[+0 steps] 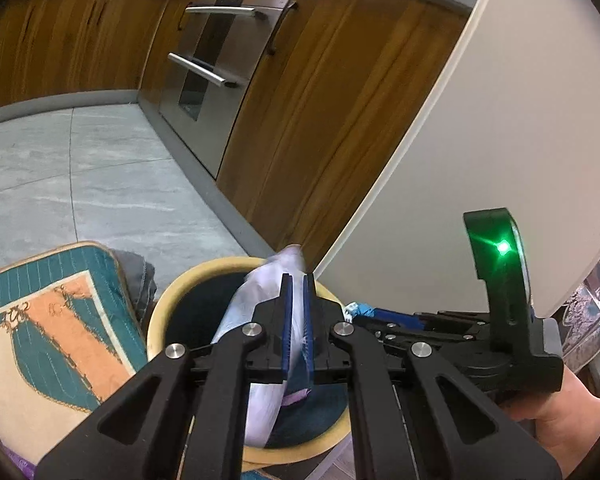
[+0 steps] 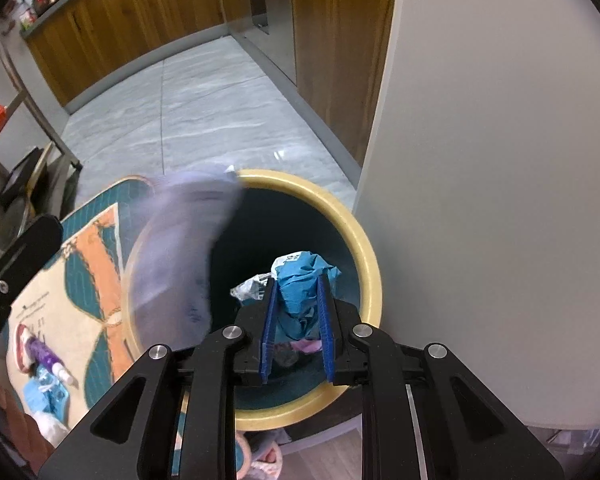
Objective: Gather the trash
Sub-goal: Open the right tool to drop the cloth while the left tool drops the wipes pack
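While I hold both grippers over the bin, I judge the step in hand is dropping both pieces of trash inside its yellow rim. My left gripper has its jaws nearly shut, pinching a pale lilac plastic bag that hangs above the bin's mouth, towards its left side. My right gripper has its jaws partly closed around a crumpled blue wrapper, which sits above the bin's middle.

To do it well, I would lower each gripper until its load is well inside the rim, then open the jaws fully, one at a time, so the light bag does not drift out onto the rug beside the bin.

Counting: one bin, two grippers, one lilac bag, one blue wrapper. Left of the bin, on the rug, lie a few more scraps; I cannot tell their number.
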Demonstrator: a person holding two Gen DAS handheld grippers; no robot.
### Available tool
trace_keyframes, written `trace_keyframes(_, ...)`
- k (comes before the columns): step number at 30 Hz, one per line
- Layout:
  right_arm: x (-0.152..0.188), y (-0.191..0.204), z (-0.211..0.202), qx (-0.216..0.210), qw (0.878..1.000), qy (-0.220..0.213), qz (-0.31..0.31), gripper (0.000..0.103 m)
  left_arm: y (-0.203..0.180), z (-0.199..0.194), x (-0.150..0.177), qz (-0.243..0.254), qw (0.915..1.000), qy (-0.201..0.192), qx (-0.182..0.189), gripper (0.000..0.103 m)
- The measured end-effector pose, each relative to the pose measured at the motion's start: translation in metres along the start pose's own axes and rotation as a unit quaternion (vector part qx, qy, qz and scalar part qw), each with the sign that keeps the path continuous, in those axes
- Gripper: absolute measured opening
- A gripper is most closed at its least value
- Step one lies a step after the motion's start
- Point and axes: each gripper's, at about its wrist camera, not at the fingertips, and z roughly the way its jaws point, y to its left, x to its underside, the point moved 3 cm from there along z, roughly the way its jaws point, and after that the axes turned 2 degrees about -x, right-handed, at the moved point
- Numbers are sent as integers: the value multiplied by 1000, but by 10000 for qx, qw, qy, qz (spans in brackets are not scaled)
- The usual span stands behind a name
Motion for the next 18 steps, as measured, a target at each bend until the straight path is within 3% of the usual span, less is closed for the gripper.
trace_keyframes(5,-3,5,-6,-52,10000,-65,-20,23,3,-11,-1,33,9999,-47,-92,11)
trace_keyframes(11,-9,14,-25,-136,9996,-226,-52,38,8,-32,-4,49,9997,-128,-226,11)
trace_keyframes(13,-10,18,-35,-176,9993,-305,-87,48,9,-41,-4,106,9993,-164,-307,13)
trace_keyframes(14,-10,19,-40,-186,9992,-344,-119,54,9,-46,-4,133,9992,-181,-345,19)
trace_keyframes(16,-9,22,-50,-209,9986,-450,-175,86,11,-59,-6,139,9988,-248,-402,38)
trace_keyframes(17,-9,24,-58,-234,9978,-579,-213,89,12,-65,-6,130,9985,-306,-426,51)
trace_keyframes(18,-10,24,-62,-230,9973,-658,-249,91,13,-72,-8,128,9982,-372,-450,58)
